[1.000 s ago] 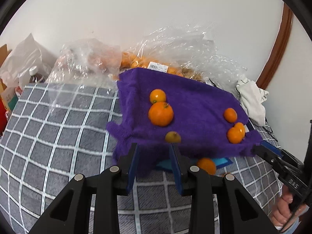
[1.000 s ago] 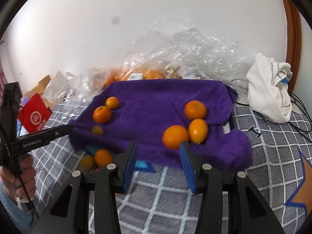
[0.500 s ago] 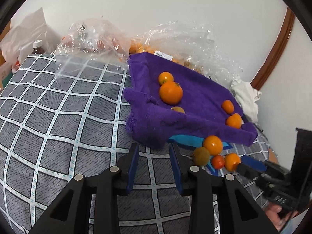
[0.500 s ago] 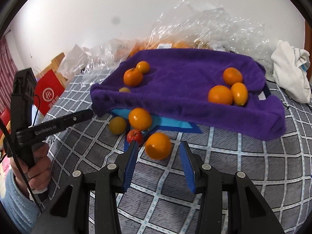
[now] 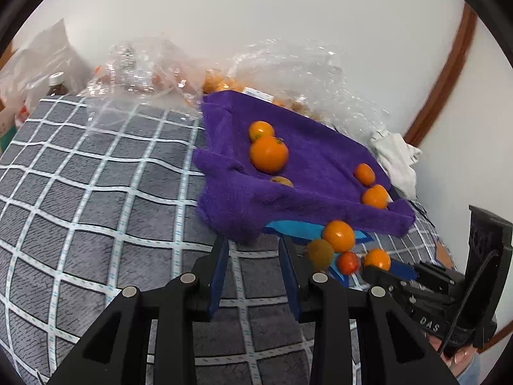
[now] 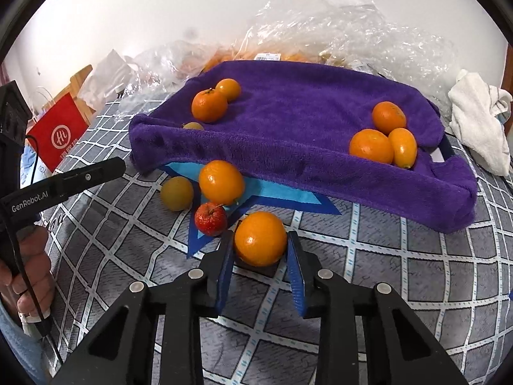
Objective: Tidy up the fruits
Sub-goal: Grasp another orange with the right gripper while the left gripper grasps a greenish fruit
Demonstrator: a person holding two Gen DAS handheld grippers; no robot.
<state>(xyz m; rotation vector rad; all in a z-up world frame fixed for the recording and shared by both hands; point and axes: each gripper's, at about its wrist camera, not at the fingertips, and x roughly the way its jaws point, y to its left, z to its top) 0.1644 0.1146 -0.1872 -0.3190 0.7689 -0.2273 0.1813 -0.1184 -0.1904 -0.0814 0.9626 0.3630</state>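
A purple towel drapes a raised tray, with several oranges on top in two clusters. In front of it, on the grey checked blanket, lie loose fruits: an orange, a yellow-green fruit and a small red apple. My right gripper is closing its jaws on a fourth loose orange, and both pads touch it. My left gripper is shut and holds nothing, its tips just below the towel's hanging corner. It also shows at the left of the right wrist view.
Crumpled clear plastic bags with more fruit lie behind the towel by the wall. A white cloth sits at the right, and a red paper bag and boxes at the left. A blue star patch marks the blanket.
Both grippers dropped lower and nearer the loose fruits. The right gripper came down around the front orange and its jaws narrowed onto it. The left gripper's jaws stayed the same.
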